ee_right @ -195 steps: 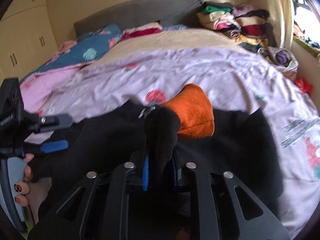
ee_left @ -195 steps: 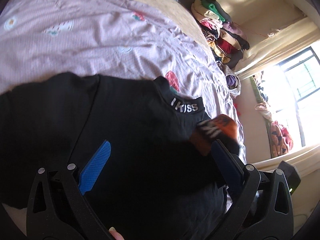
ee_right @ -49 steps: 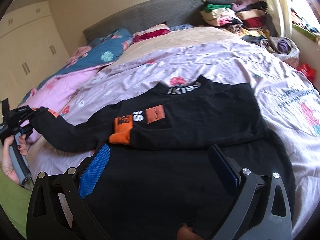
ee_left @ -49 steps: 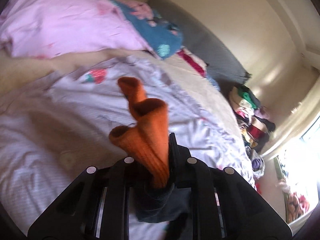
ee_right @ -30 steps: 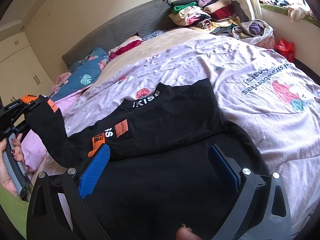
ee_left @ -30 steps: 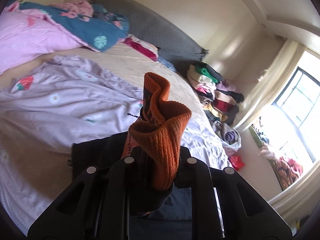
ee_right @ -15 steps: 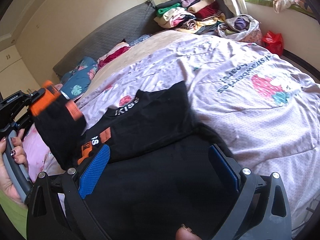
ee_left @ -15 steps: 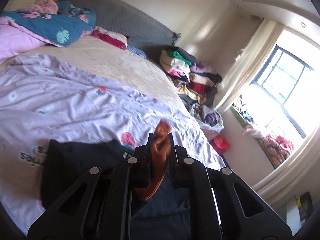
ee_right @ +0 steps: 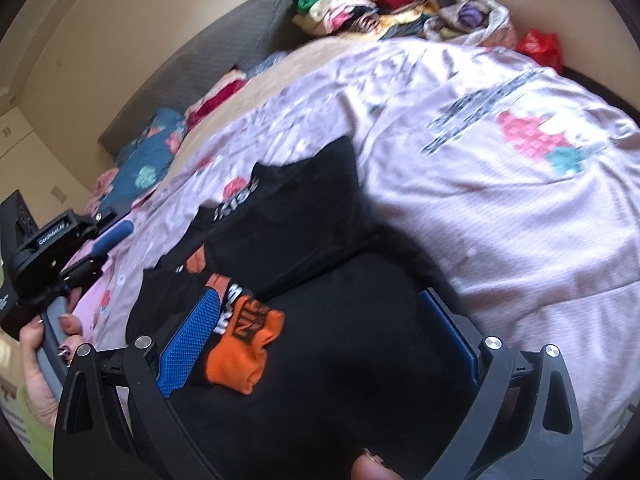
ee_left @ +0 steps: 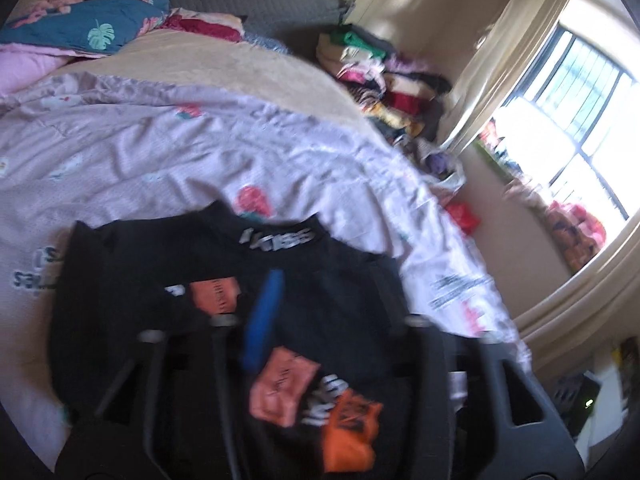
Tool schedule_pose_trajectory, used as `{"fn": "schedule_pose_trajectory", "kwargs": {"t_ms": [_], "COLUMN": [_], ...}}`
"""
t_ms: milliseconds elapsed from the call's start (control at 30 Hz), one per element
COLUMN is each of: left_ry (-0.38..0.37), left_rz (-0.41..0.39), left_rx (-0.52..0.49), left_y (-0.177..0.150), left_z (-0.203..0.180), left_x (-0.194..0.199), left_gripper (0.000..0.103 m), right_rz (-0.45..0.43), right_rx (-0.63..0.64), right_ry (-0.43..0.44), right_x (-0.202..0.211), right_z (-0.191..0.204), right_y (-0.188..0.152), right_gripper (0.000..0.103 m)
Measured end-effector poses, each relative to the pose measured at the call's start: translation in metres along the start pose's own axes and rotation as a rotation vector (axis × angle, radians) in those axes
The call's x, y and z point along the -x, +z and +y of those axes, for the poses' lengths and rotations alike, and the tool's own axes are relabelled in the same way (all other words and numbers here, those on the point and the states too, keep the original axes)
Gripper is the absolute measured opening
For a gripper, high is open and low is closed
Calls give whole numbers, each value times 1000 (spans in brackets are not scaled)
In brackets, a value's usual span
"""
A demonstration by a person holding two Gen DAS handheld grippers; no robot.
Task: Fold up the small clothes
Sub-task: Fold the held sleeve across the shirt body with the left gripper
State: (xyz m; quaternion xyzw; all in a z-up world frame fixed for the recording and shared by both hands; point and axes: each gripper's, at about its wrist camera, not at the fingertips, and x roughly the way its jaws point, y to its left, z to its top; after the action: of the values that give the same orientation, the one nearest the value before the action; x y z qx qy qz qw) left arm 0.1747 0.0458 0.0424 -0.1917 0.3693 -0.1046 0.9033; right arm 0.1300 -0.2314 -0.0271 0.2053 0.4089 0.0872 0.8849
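Observation:
A black sweater (ee_left: 320, 280) with white collar lettering and orange patches lies on the bed, both sleeves laid across its body. One orange cuff (ee_left: 350, 432) rests at the near edge; it also shows in the right wrist view (ee_right: 246, 356). My left gripper (ee_left: 332, 320) is open and empty above the sweater, blurred; in the right wrist view it (ee_right: 108, 248) hovers at the left, held by a hand. My right gripper (ee_right: 320, 344) is open and empty, low over the sweater's black hem (ee_right: 360, 360).
The lilac strawberry-print bedspread (ee_right: 500, 200) covers the bed. A pile of folded clothes (ee_left: 384, 76) sits by the grey headboard (ee_left: 248, 0). Pillows (ee_left: 92, 28) lie at the far left. A window (ee_left: 580, 120) and curtain are on the right.
My left gripper has opened and let go of the orange-cuffed sleeve, which now lies across the sweater's front. The right gripper stays open and has tilted a little.

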Motion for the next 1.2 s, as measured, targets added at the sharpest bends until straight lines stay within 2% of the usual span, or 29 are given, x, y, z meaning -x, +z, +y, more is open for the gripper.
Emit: {"fn": "schedule_pose_trajectory", "kwargs": {"t_ms": [67, 133, 233, 300, 367, 400, 467, 500, 533, 600, 800, 933, 1067, 1200], "left_ry": [51, 103, 186, 234, 260, 275, 301, 309, 321, 329, 315, 259, 252, 243], "left_rz": [14, 28, 26, 19, 17, 17, 16, 16, 20, 28, 63, 89, 97, 112], "left_rx": [-4, 5, 13, 40, 66, 79, 107, 116, 128, 151, 198, 236, 233, 231], "left_y": [-2, -5, -5, -5, -4, -4, -5, -5, -6, -8, -15, -19, -21, -21], "left_z": [10, 25, 50, 73, 90, 99, 118, 125, 133, 145, 165, 169, 165, 161], "left_x": [1, 3, 10, 17, 22, 25, 30, 31, 32, 31, 22, 13, 4, -8], "left_gripper": [61, 71, 77, 79, 80, 80, 80, 80, 80, 80, 80, 80, 80, 77], "right_rz": [36, 74, 118, 130, 128, 127, 118, 115, 124, 124, 20, -57, -119, -116], "right_rx": [12, 25, 36, 47, 58, 62, 84, 94, 96, 121, 282, 409, 470, 461], "right_ry": [21, 44, 48, 30, -2, -15, -42, -24, 3, 16, 74, 86, 72, 40], "right_x": [-12, -27, -46, -57, -65, -68, -70, -71, -72, -72, -42, -20, -7, -13], "right_z": [7, 16, 28, 33, 35, 36, 38, 39, 39, 44, 75, 101, 110, 99], "right_y": [-4, -9, -13, -14, -14, -14, -14, -14, -15, -15, 9, 41, 69, 85], "right_gripper": [98, 98, 97, 84, 76, 64, 48, 26, 15, 8, 7, 6, 6, 6]}}
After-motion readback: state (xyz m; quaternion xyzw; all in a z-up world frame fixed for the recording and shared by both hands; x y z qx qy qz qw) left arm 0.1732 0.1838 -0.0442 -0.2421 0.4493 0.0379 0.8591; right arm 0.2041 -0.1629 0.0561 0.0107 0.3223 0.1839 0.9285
